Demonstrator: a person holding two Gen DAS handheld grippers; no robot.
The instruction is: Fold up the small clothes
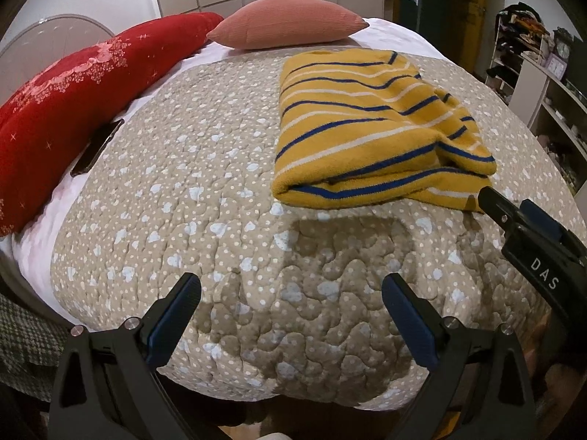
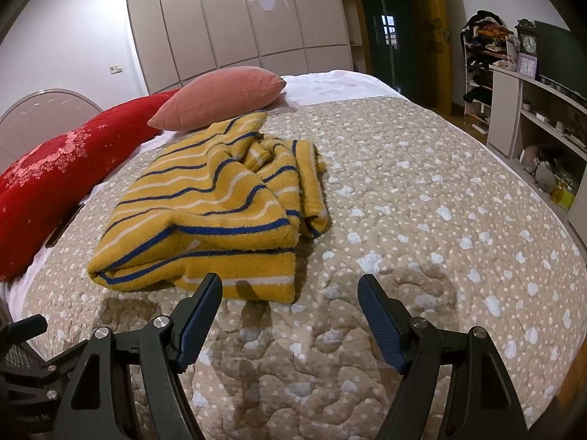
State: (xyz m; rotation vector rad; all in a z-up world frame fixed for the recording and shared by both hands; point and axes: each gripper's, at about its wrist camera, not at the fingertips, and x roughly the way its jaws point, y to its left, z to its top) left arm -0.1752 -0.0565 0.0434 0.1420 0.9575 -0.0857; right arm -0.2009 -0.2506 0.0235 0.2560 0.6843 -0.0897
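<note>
Now hovering with both left gripper (image 1: 291, 315) and right gripper (image 2: 290, 311) fingers spread wide and empty, nearing striped garment (image 2: 205, 212) lying half-folded mid-frame on quilted bed (image 2: 422, 220), presumably readying another fold.

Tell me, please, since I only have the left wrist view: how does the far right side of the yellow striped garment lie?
Observer: In the right wrist view the yellow striped garment is bunched on its right side, with a loose strip trailing along that edge.
Operator: Thank you. Is the right gripper open?
Observer: Yes, the right gripper has its fingers spread wide, with nothing between them.
Operator: Is it touching the garment?
Observer: Its left finger overlaps the near hem in the image, but contact cannot be told.
</note>
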